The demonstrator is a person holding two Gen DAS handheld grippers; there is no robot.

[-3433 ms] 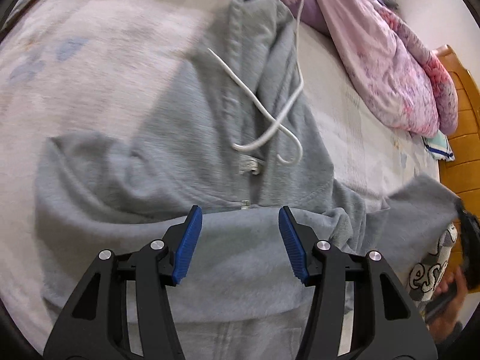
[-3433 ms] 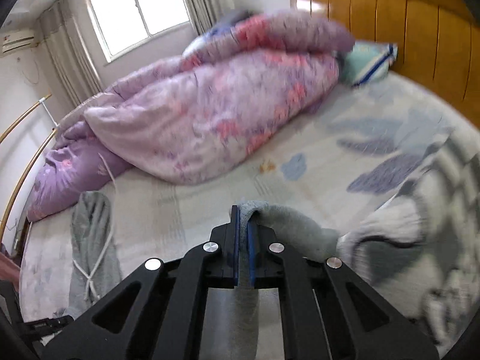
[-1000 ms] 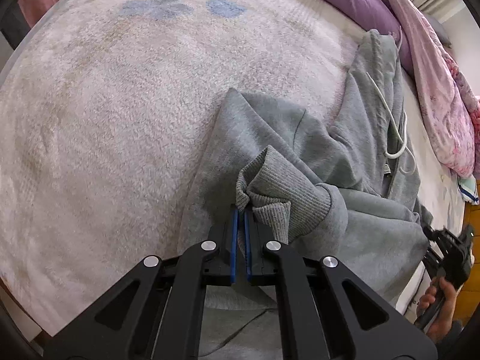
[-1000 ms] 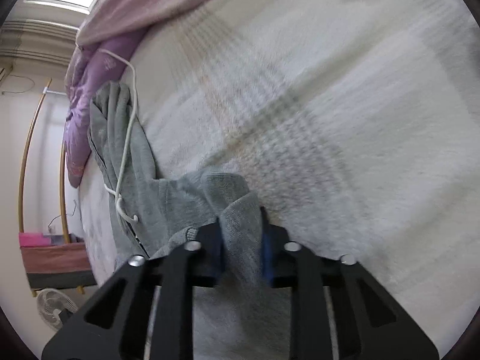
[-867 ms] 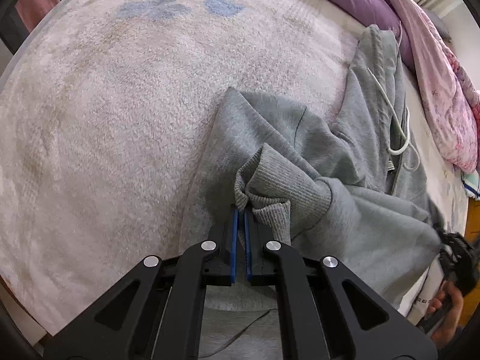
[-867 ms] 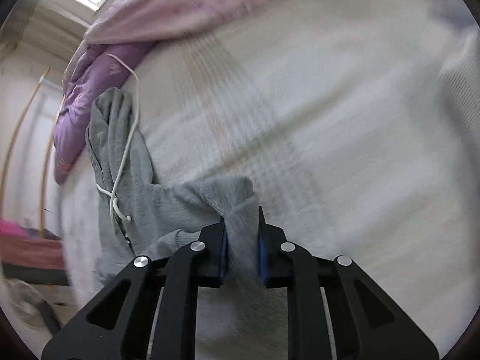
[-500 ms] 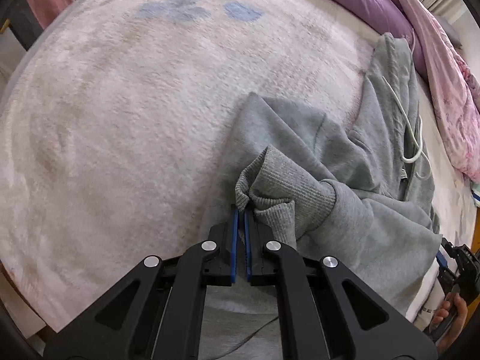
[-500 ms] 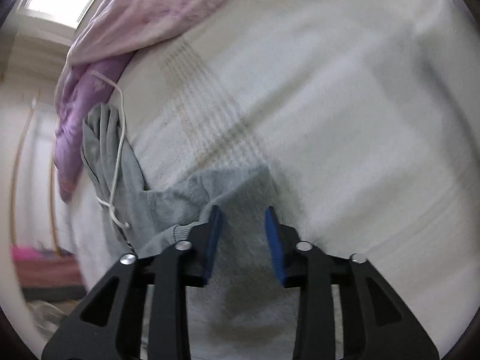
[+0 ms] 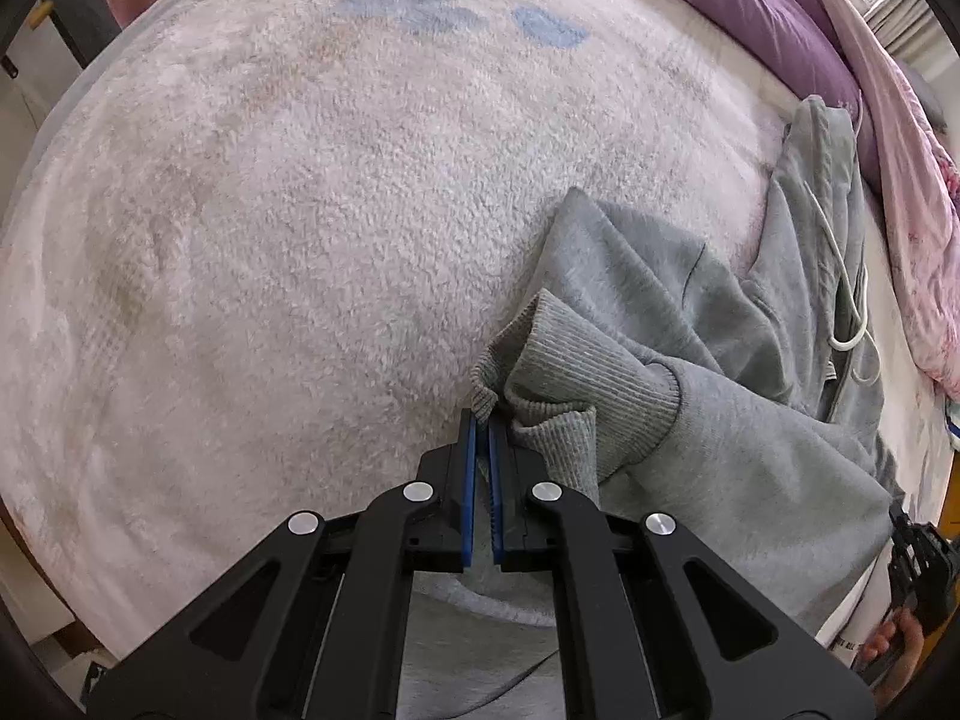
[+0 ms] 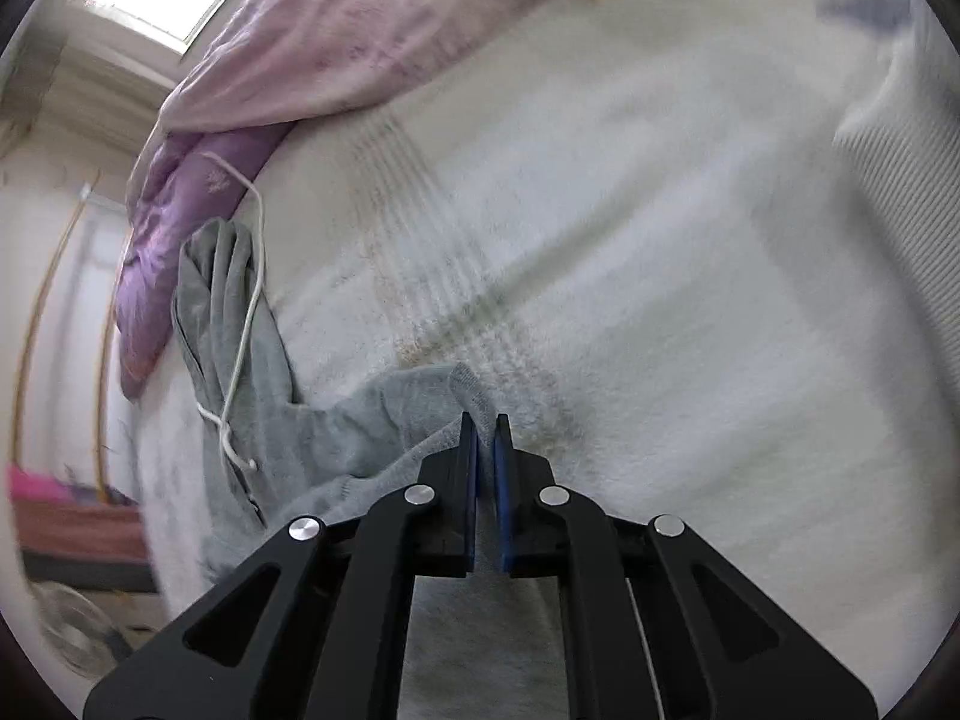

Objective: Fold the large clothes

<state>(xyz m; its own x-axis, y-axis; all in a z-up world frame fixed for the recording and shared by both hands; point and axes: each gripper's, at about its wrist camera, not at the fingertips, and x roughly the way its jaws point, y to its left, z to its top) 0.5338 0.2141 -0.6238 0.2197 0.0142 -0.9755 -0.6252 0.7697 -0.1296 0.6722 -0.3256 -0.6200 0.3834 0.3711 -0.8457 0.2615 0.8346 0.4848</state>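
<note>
While the grey hoodie (image 9: 708,360) sprawls over the fuzzy bedspread (image 9: 300,228) from centre toward three o'clock in the left view, the left gripper (image 9: 482,420) pinches its ribbed cuff (image 9: 564,372) tightly. At seven o'clock from the pink quilt (image 10: 360,30), the right gripper (image 10: 485,420) has its blue pads nearly together on a corner of the grey cloth.
</note>
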